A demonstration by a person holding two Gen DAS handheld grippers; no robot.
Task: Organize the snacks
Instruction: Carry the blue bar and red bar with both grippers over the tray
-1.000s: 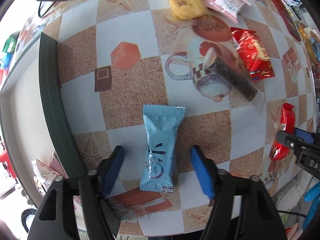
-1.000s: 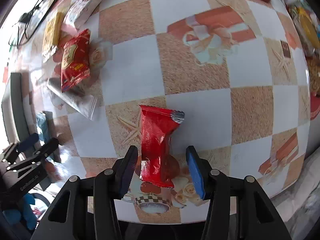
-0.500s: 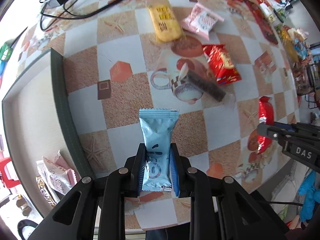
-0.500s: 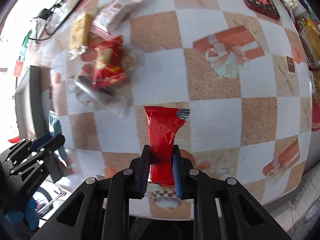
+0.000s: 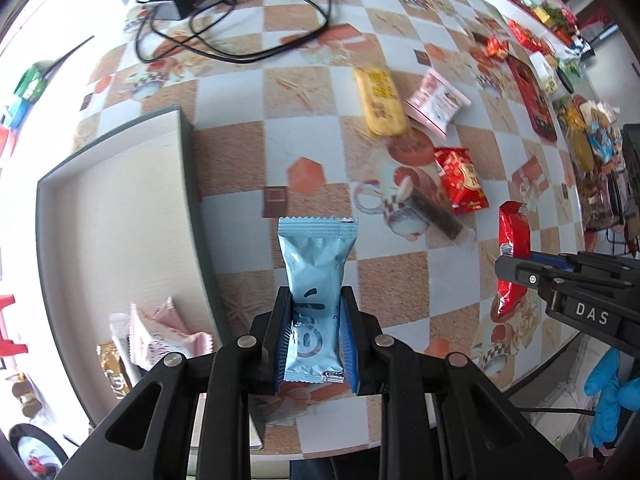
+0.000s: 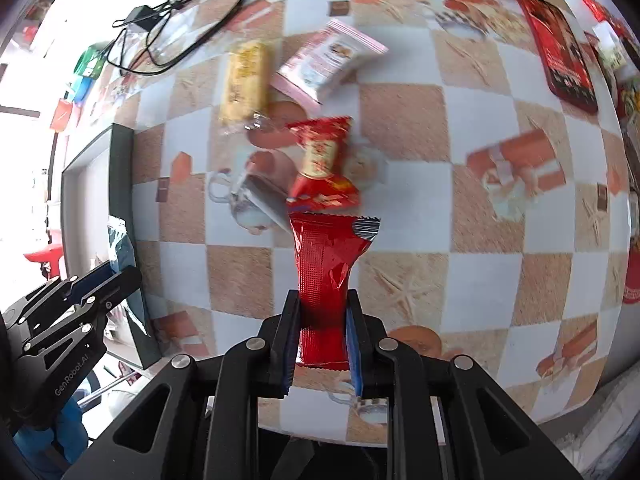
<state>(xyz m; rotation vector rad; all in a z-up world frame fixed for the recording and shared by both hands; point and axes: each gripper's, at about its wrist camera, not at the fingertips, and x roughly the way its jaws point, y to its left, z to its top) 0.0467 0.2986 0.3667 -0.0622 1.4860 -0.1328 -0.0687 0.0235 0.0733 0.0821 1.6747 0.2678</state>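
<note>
Left tool point(image 5: 314, 336) clamps blue packet point(image 5: 316, 280) | right tool point(image 6: 322, 334) clamps red packet point(image 6: 326, 276)

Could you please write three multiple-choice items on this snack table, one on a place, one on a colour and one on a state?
1. Where does the grey box stand relative to the yellow snack bar in the left wrist view?
A. To its left
B. To its right
C. On top of it

2. What colour is the packet in the right tongs?
A. Blue
B. Red
C. Yellow

3. What state are the left tongs in?
A. Open and empty
B. Shut on nothing
C. Shut on the light blue packet

Answers:
1. A, the box's wall lies left of the bar, with checked tablecloth between them.
2. B, the red packet sticks out from between its pads.
3. C, both blue pads press the packet's sides.
</note>
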